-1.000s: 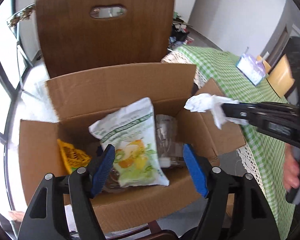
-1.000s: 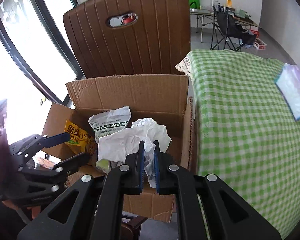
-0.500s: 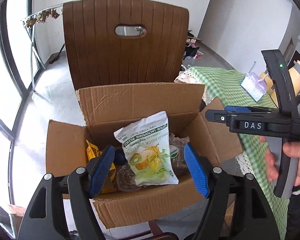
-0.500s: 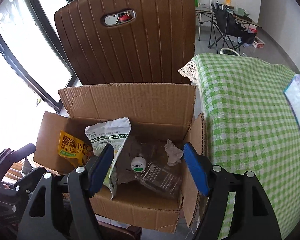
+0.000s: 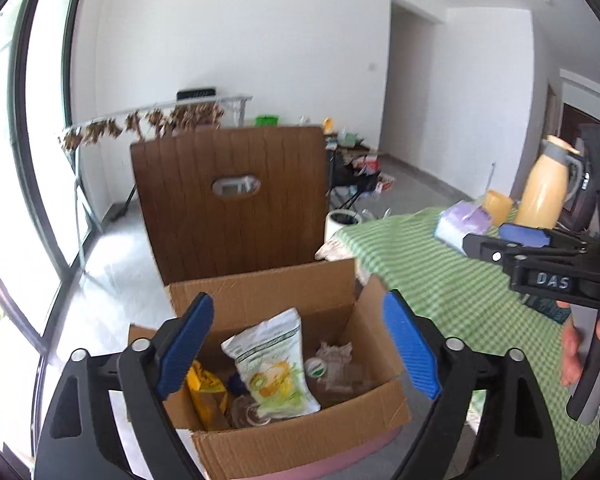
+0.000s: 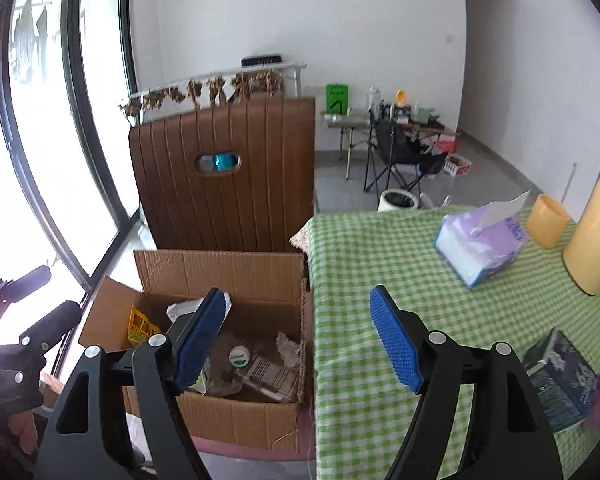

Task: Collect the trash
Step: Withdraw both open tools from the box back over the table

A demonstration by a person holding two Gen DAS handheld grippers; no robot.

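Note:
An open cardboard box (image 5: 300,440) stands on a chair seat beside the table. Inside lie a white-and-green snack bag (image 5: 272,364), a yellow packet (image 5: 204,390), a clear bottle with a white cap (image 5: 315,368) and a crumpled tissue (image 5: 334,350). My left gripper (image 5: 298,306) hovers above and in front of the box, its jaws opening with nothing between them. My right gripper (image 6: 298,294) hangs over the box's right wall (image 6: 304,344) and the table edge, jaws also opening and empty. The tissue (image 6: 288,346) lies by that wall. The right gripper (image 5: 494,242) shows over the table.
A brown chair back (image 5: 236,200) rises behind the box. The green checked table (image 6: 380,264) carries a purple tissue pack (image 6: 480,244), a yellow cup (image 6: 546,222), a yellow flask (image 6: 596,236) and a dark carton (image 6: 560,376). Tall windows (image 6: 40,160) run along the left.
The right gripper opened and let the crumpled tissue fall into the box. Both grippers then rose and drew back from the box, and the left jaws spread wider.

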